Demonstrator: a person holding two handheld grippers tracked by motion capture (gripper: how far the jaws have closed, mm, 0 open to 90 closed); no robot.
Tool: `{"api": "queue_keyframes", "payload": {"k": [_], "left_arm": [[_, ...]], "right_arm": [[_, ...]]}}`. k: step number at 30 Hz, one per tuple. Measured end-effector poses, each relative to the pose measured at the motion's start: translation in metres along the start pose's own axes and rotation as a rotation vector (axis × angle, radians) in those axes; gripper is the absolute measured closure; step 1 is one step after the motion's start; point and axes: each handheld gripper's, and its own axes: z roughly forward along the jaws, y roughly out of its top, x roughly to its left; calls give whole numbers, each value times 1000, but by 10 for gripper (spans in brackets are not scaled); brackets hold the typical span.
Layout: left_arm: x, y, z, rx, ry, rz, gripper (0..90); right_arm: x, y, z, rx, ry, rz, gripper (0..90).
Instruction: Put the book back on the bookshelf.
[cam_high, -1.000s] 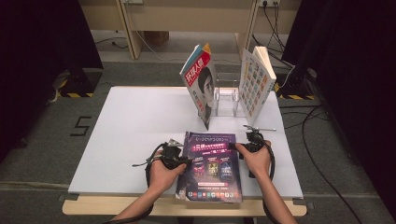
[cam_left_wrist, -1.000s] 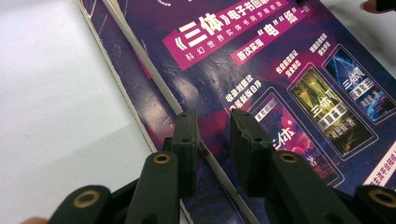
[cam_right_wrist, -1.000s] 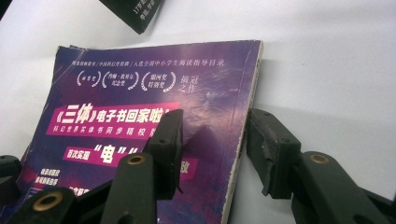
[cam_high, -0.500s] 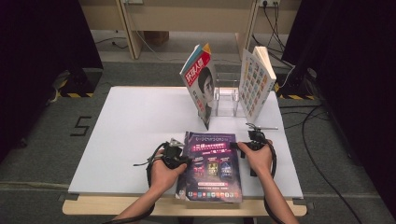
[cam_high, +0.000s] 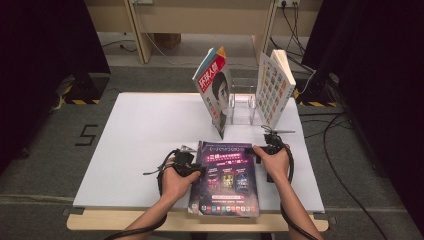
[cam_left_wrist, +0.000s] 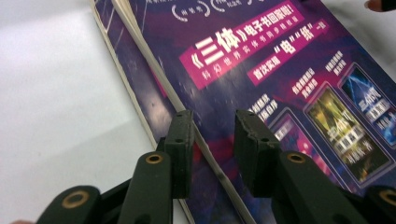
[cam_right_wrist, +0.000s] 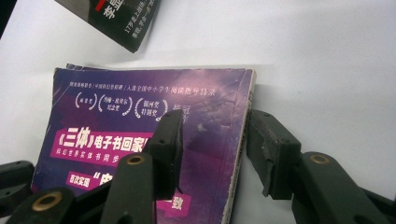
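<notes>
Purple magazine (cam_high: 226, 177) lies flat at the counter's (cam_high: 135, 135) near edge. Left claw (cam_left_wrist: 212, 140) has just been opening, spread astride the magazine's left edge (no pinch). Right claw (cam_right_wrist: 212, 140) spread astride its right edge. Lift likely pending.

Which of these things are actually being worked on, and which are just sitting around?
In use:
- flat purple paperback magazine
- left tool, astride its left edge
- right tool, astride its right edge

Lying about:
- leaning blue-and-red portrait magazine
- leaning white picture-grid book
- clear plastic stand
- white table
</notes>
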Motion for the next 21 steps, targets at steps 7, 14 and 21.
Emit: {"api": "queue_keyframes", "payload": {"k": [7, 14, 21], "left_arm": [[-1, 5, 2, 15, 15, 20, 682], [-1, 6, 2, 25, 15, 17, 687], [-4, 6, 2, 22, 44, 55, 691]], "right_arm": [[-1, -3, 1, -28, 3, 23, 606], [-10, -5, -1, -7, 92, 95, 650], [2, -3, -5, 2, 28, -3, 655]]}}
